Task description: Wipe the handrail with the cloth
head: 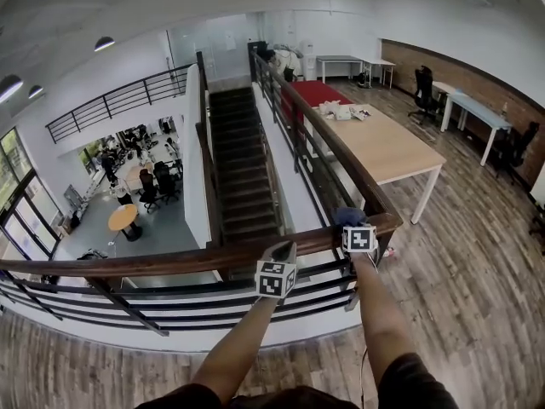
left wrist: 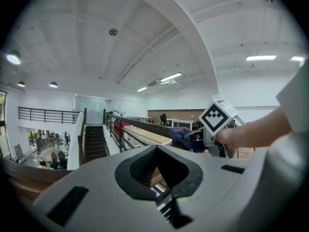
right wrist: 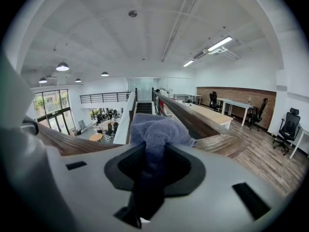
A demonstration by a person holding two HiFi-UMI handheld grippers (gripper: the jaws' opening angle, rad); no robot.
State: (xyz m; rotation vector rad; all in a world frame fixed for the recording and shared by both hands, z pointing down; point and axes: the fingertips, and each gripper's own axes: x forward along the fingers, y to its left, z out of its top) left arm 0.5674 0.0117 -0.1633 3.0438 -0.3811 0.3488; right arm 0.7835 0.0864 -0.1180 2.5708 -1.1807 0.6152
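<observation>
The wooden handrail runs from the left to a corner, then away alongside the stairs. A blue cloth rests on the rail just left of that corner, with my right gripper shut on it. In the right gripper view the cloth bunches out of the jaws of that gripper, over the handrail. My left gripper sits at the rail to the left of the right one. Its jaws look shut and hold nothing. From the left gripper view I see the cloth and the right gripper.
Black metal bars run under the rail. Beyond it a dark staircase drops to a lower floor with desks and people. A long wooden table stands right of the far rail, with desks and office chairs behind.
</observation>
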